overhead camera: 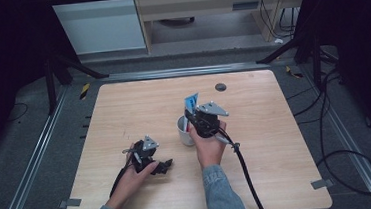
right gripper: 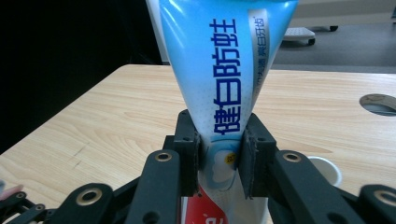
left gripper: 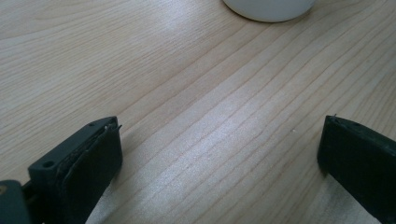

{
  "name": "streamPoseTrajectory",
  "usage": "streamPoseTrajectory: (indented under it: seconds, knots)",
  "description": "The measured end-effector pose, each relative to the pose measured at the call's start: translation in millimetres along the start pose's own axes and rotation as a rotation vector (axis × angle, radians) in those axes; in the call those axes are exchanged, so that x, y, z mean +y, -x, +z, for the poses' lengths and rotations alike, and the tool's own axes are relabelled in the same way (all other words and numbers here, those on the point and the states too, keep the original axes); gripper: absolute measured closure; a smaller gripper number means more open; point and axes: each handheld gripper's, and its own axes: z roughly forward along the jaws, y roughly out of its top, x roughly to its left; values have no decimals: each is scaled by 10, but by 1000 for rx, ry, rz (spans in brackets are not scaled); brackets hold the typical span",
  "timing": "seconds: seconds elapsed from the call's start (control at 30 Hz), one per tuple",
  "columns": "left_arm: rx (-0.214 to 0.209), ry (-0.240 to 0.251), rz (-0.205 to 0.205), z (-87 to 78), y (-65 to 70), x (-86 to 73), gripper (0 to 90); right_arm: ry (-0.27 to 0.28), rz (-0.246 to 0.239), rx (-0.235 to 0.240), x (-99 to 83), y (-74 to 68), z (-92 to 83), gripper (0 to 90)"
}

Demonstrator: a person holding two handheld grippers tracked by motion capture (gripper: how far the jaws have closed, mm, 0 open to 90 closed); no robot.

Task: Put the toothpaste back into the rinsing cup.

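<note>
A blue and white toothpaste tube (overhead camera: 191, 102) (right gripper: 219, 70) with blue printed characters stands upright, wide flat end up. My right gripper (overhead camera: 193, 116) (right gripper: 219, 158) is shut on its lower part, the pads pressing both sides. A white cup (overhead camera: 184, 130) (right gripper: 328, 171) sits on the table directly beneath that gripper. The tube's lower end is hidden, so I cannot tell whether it is inside the cup. My left gripper (overhead camera: 164, 166) (left gripper: 219, 154) rests low on the table at the front left, jaws open with nothing between them. The cup's base (left gripper: 268, 8) shows ahead of it.
The light wooden table (overhead camera: 123, 109) has a round cable hole (overhead camera: 220, 86) (right gripper: 378, 103) near its far edge. A black cable (overhead camera: 244, 170) trails from the right gripper toward the front edge. Dark floor and frame legs surround the table.
</note>
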Motion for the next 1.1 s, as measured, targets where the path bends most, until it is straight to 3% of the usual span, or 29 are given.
streamPoseTrajectory:
  seconds: [0.2, 0.53, 1.1]
  knots:
    - [0, 0, 0, 0, 0, 0, 0, -13, 13, -21, 11, 102, -2, 686]
    - [-1, 1, -1, 1, 0, 1, 0, -15, 10, -23, 18, 125, -15, 655]
    - [0, 1, -2, 2, 1, 1, 0, -14, -1, -58, 48, 154, -82, 526]
